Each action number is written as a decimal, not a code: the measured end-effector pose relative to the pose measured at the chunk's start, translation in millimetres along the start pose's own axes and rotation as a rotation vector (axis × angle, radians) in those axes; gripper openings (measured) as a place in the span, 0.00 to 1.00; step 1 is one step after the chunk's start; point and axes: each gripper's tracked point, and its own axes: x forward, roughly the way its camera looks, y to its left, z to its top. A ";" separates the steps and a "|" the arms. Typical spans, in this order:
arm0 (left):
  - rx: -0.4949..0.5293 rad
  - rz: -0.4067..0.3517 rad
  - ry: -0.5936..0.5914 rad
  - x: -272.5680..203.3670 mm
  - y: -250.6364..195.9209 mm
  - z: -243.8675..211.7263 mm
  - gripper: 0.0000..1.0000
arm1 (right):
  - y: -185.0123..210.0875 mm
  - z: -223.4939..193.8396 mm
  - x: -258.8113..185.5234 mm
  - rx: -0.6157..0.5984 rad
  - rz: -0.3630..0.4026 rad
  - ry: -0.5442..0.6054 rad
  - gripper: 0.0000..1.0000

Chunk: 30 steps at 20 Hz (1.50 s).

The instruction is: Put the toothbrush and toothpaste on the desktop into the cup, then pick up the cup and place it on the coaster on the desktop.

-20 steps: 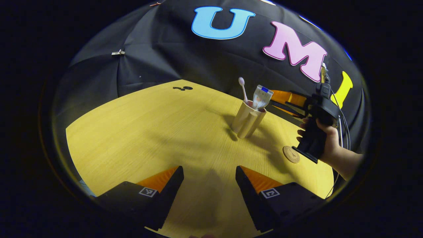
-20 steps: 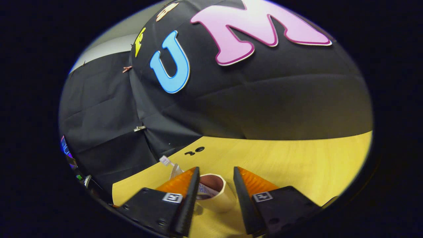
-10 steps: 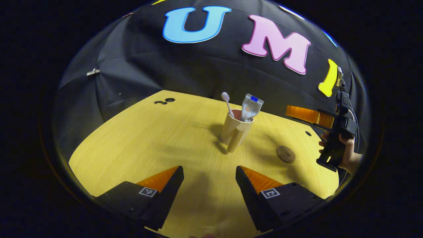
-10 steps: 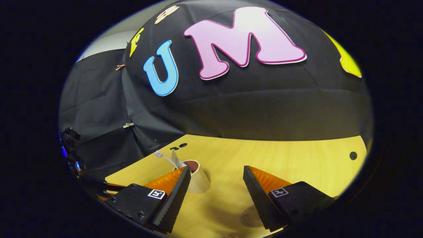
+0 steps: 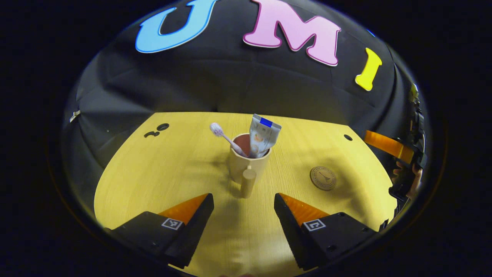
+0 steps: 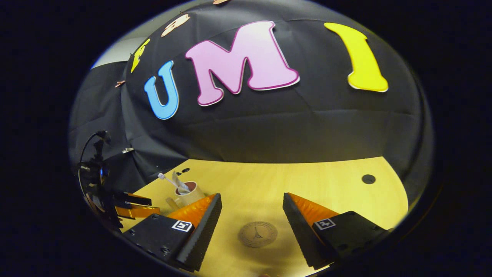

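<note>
Standing on the desktop (image 5: 173, 169), cup (image 5: 248, 163) holding toothbrush (image 5: 225, 136) and toothpaste (image 5: 261, 134) — coaster (image 5: 323, 178) apart, both jaws open, empty.

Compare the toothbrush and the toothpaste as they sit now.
The toothbrush is thin and leans left out of the cup; the toothpaste is a wide flat tube standing nearly upright. The toothbrush ends in a pale bristle head, the toothpaste in a blue-marked crimp. Both stand in the same cup.
</note>
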 end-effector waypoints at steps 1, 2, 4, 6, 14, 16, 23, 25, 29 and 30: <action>0.000 -0.001 0.033 10.2 -0.9 -1.0 0.98 | -8.4 -2.2 -8.8 0.009 -0.014 0.005 0.98; -0.002 -0.004 0.071 18.6 -2.4 -2.3 0.98 | -15.9 -4.7 -17.4 0.026 -0.027 0.014 0.98; -0.010 -0.003 0.129 31.4 -4.5 -1.0 0.98 | -32.5 -8.6 -36.6 0.057 -0.063 0.022 0.98; -0.009 0.008 0.167 45.6 -3.9 3.4 0.98 | -55.8 -10.3 -56.4 0.068 -0.127 0.014 0.98; 0.042 0.015 0.310 76.7 -3.1 5.5 0.93 | -121.6 -33.1 -131.2 0.150 -0.294 0.048 0.98; 0.050 0.016 0.338 81.2 -4.1 5.1 0.88 | -129.4 -36.2 -144.1 0.168 -0.322 0.050 0.98; 0.095 0.029 0.417 91.5 -5.6 6.2 0.53 | -139.8 -50.9 -172.0 0.236 -0.386 0.056 0.98; 0.114 0.040 0.442 90.3 -3.4 1.8 0.45 | -138.6 -54.3 -177.5 0.243 -0.397 0.060 0.98; 0.107 0.025 0.431 91.9 -5.0 3.7 0.29 | -133.6 -58.1 -186.3 0.264 -0.421 0.065 0.98; 0.099 0.018 0.427 92.3 -4.8 3.3 0.32 | -131.6 -58.2 -187.8 0.268 -0.426 0.067 0.98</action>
